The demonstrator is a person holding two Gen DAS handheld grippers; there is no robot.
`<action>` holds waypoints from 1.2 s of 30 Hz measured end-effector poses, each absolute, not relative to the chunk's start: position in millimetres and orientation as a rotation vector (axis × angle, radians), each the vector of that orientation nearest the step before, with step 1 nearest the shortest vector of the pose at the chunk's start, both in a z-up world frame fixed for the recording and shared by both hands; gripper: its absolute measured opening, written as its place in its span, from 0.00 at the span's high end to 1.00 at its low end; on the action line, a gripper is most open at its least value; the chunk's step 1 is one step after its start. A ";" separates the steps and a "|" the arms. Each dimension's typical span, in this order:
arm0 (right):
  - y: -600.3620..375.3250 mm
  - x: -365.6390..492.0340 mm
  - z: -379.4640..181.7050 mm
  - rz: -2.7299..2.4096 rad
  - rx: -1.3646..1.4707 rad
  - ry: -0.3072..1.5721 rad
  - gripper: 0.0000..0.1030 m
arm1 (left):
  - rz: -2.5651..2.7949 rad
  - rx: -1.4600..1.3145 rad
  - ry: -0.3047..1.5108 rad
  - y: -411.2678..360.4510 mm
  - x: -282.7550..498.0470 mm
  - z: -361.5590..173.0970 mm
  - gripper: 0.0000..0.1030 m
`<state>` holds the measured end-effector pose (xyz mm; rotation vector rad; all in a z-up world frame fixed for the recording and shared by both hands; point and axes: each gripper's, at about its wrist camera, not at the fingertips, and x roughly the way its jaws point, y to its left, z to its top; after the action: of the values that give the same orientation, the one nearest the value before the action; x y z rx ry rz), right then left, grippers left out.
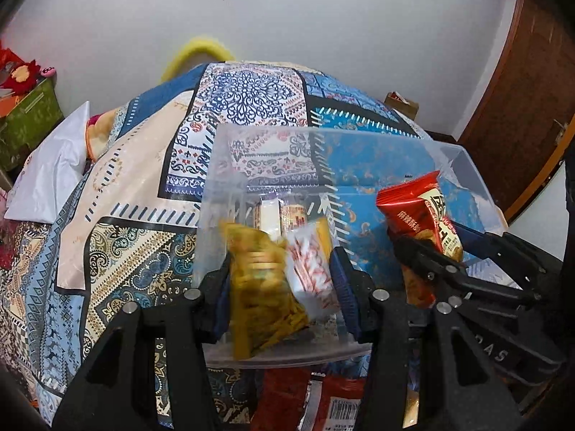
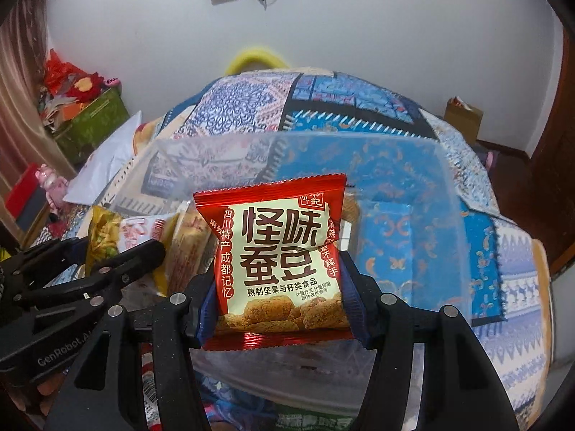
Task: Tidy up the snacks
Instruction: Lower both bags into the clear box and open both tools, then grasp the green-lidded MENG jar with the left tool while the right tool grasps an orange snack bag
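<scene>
Red snack packet (image 2: 280,269) clamped in right gripper (image 2: 280,287), over clear bin (image 2: 449,186)

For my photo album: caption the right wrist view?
Right gripper holds a red broad-bean snack packet over a clear plastic bin.

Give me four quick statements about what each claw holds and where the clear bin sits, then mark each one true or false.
1. The right claw grips a red snack packet. True.
2. The left claw is empty. False: it holds a yellow packet and a white packet.
3. The clear plastic bin sits on a patterned bedspread. True.
4. The bin has nothing inside. False: a few packets already lie in it.
</scene>
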<state>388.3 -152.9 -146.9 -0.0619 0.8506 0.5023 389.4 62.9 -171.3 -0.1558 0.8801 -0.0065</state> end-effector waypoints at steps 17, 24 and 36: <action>-153.6 363.7 -117.1 0.512 -0.131 0.803 0.26 | -0.010 -0.193 0.844 75.5 355.0 -136.4 0.37; -167.9 337.8 -92.4 0.510 -0.122 0.744 0.25 | -0.006 -0.191 0.785 83.9 316.2 -102.2 0.37; -199.8 270.3 -68.0 0.513 -0.086 0.683 0.25 | -0.019 -0.136 0.779 82.3 234.0 -86.7 0.34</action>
<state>270.3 -199.8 -68.0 -0.0857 0.6825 0.5132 234.0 82.3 -86.7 -0.1361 0.7788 -0.0191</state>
